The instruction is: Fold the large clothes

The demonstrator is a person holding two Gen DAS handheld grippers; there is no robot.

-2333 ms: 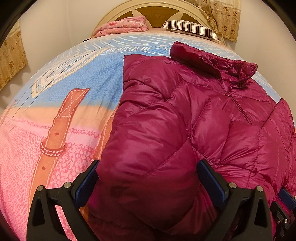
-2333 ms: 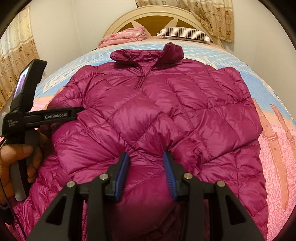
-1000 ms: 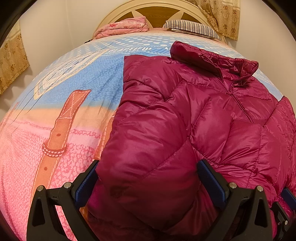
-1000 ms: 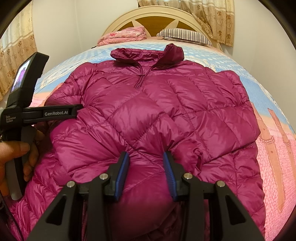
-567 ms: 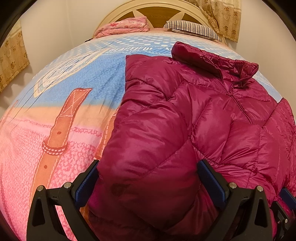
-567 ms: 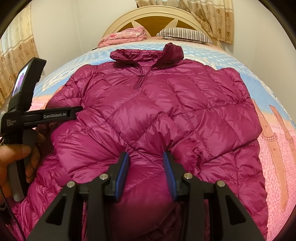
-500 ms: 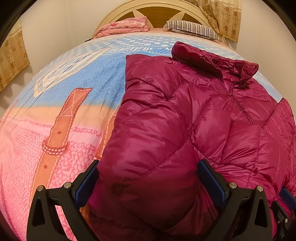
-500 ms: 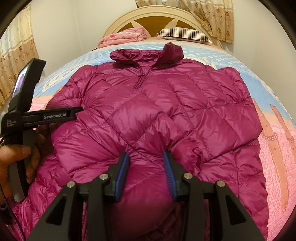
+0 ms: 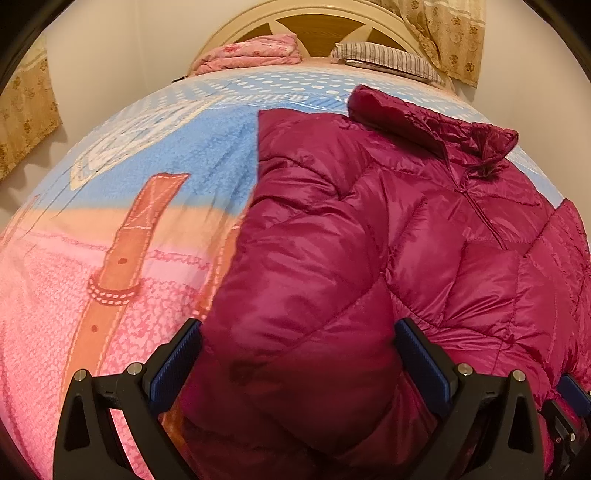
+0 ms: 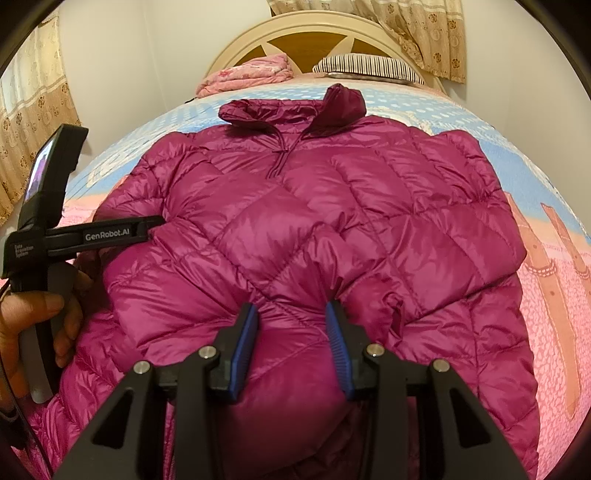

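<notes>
A magenta quilted puffer jacket (image 9: 388,229) lies front-up on the bed, collar (image 10: 291,107) toward the headboard, with both sleeves laid across its chest. My left gripper (image 9: 297,354) stands wide at the jacket's left edge. The puffy folded sleeve fills the gap and presses against both blue pads. In the right wrist view the left gripper (image 10: 155,223) reaches in from the left, held by a hand (image 10: 26,321). My right gripper (image 10: 290,332) sits near the jacket (image 10: 369,221) hem with a bulge of fabric pinched between its narrow-set pads.
The bed cover (image 9: 129,192) is blue, orange and pink with belt prints, and is bare left and right of the jacket. A folded pink blanket (image 10: 247,74) and a striped pillow (image 10: 369,66) lie by the cream headboard (image 10: 314,33). Walls and curtains (image 10: 424,33) surround the bed.
</notes>
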